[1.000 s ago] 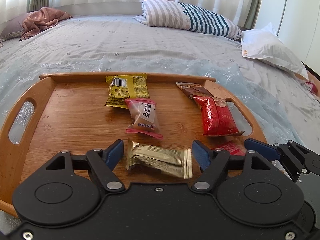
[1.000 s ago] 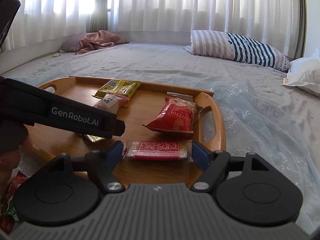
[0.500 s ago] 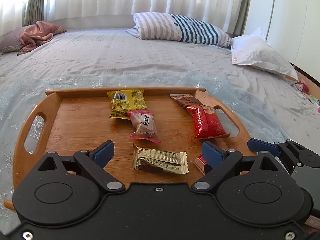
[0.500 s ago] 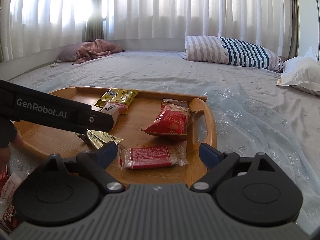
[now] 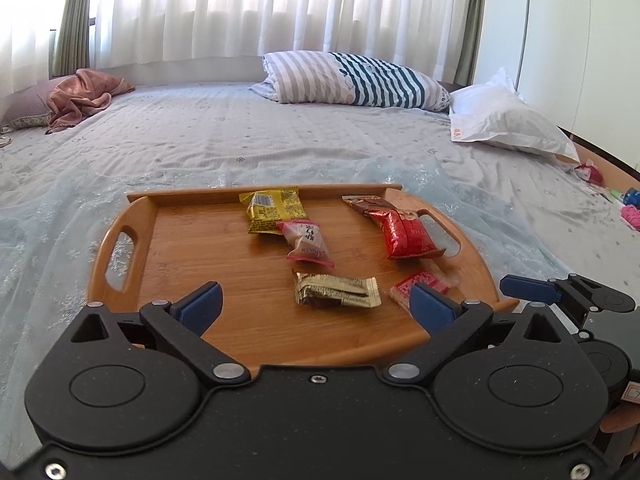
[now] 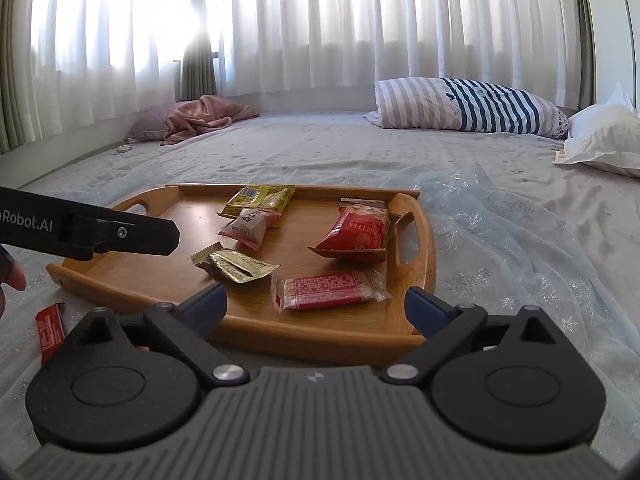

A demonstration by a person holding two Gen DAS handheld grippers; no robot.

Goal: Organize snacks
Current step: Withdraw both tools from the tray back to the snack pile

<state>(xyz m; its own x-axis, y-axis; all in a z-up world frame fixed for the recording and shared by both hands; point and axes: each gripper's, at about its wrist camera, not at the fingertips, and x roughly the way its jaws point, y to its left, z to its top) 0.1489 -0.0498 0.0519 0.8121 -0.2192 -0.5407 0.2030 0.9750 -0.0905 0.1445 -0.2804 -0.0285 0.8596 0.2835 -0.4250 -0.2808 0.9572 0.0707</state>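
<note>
A wooden tray (image 5: 192,264) (image 6: 140,272) lies on the bed and holds several snacks: a yellow packet (image 5: 274,210) (image 6: 260,198), a pink one (image 5: 306,242) (image 6: 250,226), a gold one (image 5: 338,290) (image 6: 234,265), a big red bag (image 5: 406,232) (image 6: 356,230) and a flat red-and-clear bar (image 5: 420,284) (image 6: 324,291). My left gripper (image 5: 316,306) is open and empty, back from the tray's near edge. My right gripper (image 6: 316,306) is open and empty, just short of the red bar.
A red snack bar (image 6: 50,330) lies on the bedsheet left of the tray. A striped pillow (image 5: 356,80), a white pillow (image 5: 508,124) and a pink cloth (image 5: 84,98) lie far back. Small items (image 5: 628,204) lie at the bed's right edge.
Both grippers opened wide, let go of the gold packet and the red bar on the tray, and pulled back toward me.
</note>
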